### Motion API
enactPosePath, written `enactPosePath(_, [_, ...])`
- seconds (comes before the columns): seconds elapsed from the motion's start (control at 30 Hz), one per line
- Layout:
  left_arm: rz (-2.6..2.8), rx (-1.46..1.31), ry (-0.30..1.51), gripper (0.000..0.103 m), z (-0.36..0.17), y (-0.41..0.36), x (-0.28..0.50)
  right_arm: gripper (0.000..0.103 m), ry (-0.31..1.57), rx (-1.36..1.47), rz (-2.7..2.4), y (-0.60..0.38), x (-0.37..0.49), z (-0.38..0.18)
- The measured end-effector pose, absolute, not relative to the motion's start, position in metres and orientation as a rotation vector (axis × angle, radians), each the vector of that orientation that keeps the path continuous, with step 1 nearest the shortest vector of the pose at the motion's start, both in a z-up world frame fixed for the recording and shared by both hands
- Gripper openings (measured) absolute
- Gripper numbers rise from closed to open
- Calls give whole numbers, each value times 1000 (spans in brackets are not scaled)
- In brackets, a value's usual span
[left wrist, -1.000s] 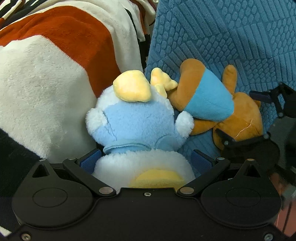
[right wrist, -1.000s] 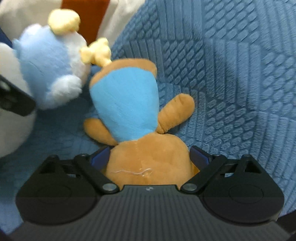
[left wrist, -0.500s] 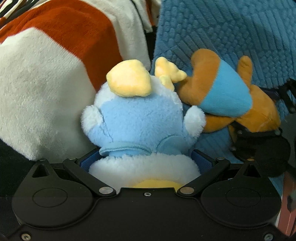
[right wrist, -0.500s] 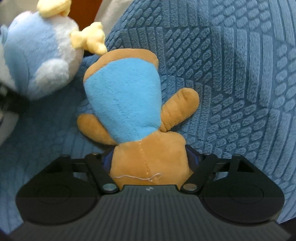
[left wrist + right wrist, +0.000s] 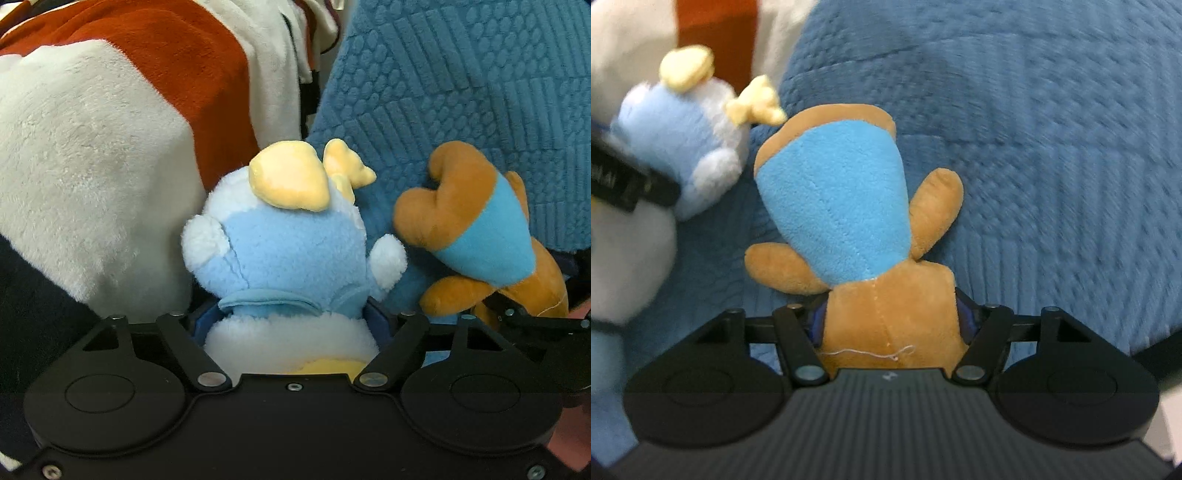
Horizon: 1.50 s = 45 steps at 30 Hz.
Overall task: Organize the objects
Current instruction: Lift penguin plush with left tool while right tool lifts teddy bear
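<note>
- The blue-and-white plush (image 5: 291, 258) sits between the pads of the left claw (image 5: 291, 325). Its white lower body fills the gap, and its head with the yellow tufts points ahead of the claw. The jaws have just been closing, and the blue pads press into the fleece on both sides, so this claw is clamped on the toy.
- The brown plush (image 5: 882, 295) with the blue hood sits the same way in the right claw (image 5: 890, 317). Its body is pinched between the pads, and its arms and hood lie ahead of them. These jaws have just been closing too, and they grip the toy.
- The 2 toys lie just beside each other: the yellow tuft of the blue one is close to the brown one's hood.
- To do the lift well, I judge each grip should sit low on the stuffed body, not on loose fleece, and the toys should rise straight so that neither drags on the other.
- Soft filling gives under the pads, so a slow lift would likely guard against slipping.
- Under and ahead of both claws is a blue textured blanket (image 5: 1034, 147). To the left of the left claw lies a cream and rust fleece blanket (image 5: 92, 147).
- The right view is blurred, and no bench shows.
</note>
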<state>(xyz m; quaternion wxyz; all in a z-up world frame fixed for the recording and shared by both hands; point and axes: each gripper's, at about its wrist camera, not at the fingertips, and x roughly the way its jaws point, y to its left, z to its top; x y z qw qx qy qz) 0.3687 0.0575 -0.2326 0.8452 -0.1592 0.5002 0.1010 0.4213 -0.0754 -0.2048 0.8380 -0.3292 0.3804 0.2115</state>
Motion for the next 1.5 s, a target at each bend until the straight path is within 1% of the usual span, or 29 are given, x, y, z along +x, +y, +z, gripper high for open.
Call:
enactPosePath(0.27, [102, -380, 1006, 69, -214, 55, 348, 67, 865, -526, 382, -92, 391, -172])
enactPosePath(0.43, [79, -394, 978, 68, -205, 53, 329, 67, 892, -442, 353, -108, 367, -151])
enactPosePath(0.5, [59, -402, 974, 68, -207, 46, 329, 67, 892, -422, 343, -117, 366, -134])
enactPosePath(0.67, [-4, -478, 964, 68, -197, 46, 306, 67, 909, -340, 324, -124, 363, -119])
enactPosePath(0.9, [2, -533, 1013, 68, -202, 46, 297, 67, 942, -205, 288, -140, 347, -116])
enactPosePath(1.13, [58, -577, 1075, 69, -216, 51, 310, 67, 1028, -84, 240, -158, 339, -150])
enactPosePath(1.23, [75, -596, 1088, 72, -220, 53, 307, 67, 1065, -31, 223, -166, 345, -164])
enactPosePath(1.3, [83, -616, 1098, 76, -223, 55, 310, 68, 1079, -16, 203, -170, 349, -172])
enactPosePath(1.37, [88, -652, 1108, 91, -229, 60, 315, 68, 1098, 5, 186, -174, 355, -179])
enactPosePath(1.43, [77, -706, 1126, 100, -240, 65, 323, 68, 1116, 34, 177, -177, 359, -185])
enactPosePath(1.5, [74, -748, 1154, 101, -249, 68, 329, 69, 1128, 49, 171, -179, 363, -189])
